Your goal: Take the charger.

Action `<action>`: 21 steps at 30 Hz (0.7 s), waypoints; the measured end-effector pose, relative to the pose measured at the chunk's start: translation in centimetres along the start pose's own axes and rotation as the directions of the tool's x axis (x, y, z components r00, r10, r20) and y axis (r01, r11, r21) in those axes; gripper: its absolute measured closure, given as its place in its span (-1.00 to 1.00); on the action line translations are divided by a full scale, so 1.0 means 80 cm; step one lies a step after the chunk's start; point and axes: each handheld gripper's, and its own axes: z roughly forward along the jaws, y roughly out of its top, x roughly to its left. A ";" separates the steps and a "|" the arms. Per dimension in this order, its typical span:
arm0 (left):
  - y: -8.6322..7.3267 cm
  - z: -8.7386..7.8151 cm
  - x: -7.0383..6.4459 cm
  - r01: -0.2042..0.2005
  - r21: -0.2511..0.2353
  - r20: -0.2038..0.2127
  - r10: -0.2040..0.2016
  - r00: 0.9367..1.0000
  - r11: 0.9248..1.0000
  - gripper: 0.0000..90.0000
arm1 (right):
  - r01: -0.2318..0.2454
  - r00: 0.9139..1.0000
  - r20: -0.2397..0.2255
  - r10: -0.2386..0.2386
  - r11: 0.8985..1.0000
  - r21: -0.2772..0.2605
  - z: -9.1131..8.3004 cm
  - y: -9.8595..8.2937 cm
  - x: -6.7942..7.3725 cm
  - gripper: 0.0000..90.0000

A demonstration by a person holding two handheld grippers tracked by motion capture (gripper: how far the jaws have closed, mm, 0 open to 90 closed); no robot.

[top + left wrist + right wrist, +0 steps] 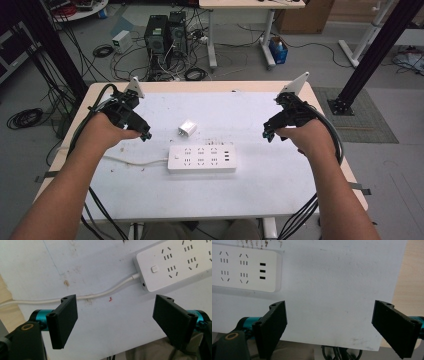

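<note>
Two open grippers, left gripper (146, 135) and right gripper (268, 136), flank our small white plastic charger cube (187, 128) mid-bench.
We judge it light, rigid and slick; we should pinch its flat sides, just behind the white plastic power strip (202, 159).

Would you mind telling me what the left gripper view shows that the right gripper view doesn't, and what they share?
Left gripper view alone: the power strip's white cable running across the table, the strip's square switch, and the left tongs standing open. Right gripper view alone: the strip's three USB slots, the table's bare wooden edge, and the right tongs, also open. Both share the white power strip on the white table cover, each from its own end.
</note>
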 end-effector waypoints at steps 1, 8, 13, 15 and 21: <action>0.000 0.000 0.001 0.000 -0.007 0.006 0.000 1.000 1.000 -0.55 | 0.002 1.000 -0.004 -0.002 1.000 -0.002 0.000 -0.001 0.002 -0.73; 0.003 0.003 -0.002 -0.002 -0.015 -0.007 0.002 1.000 1.000 -0.55 | 0.013 1.000 0.001 -0.013 1.000 -0.006 -0.001 -0.002 0.004 -0.73; 0.009 0.003 -0.008 -0.036 -0.080 -0.004 0.036 0.999 0.996 -0.55 | 0.019 1.000 -0.002 -0.019 1.000 -0.012 -0.002 -0.002 0.004 -0.73; 0.012 0.005 -0.011 -0.056 -0.096 0.003 0.057 0.998 0.994 -0.55 | 0.019 1.000 -0.007 -0.019 1.000 -0.014 -0.003 -0.002 0.004 -0.73; 0.025 0.020 -0.020 -0.070 -0.106 0.017 0.072 0.997 0.992 -0.55 | 0.021 1.000 -0.003 -0.021 1.000 -0.019 0.000 -0.004 0.000 -0.73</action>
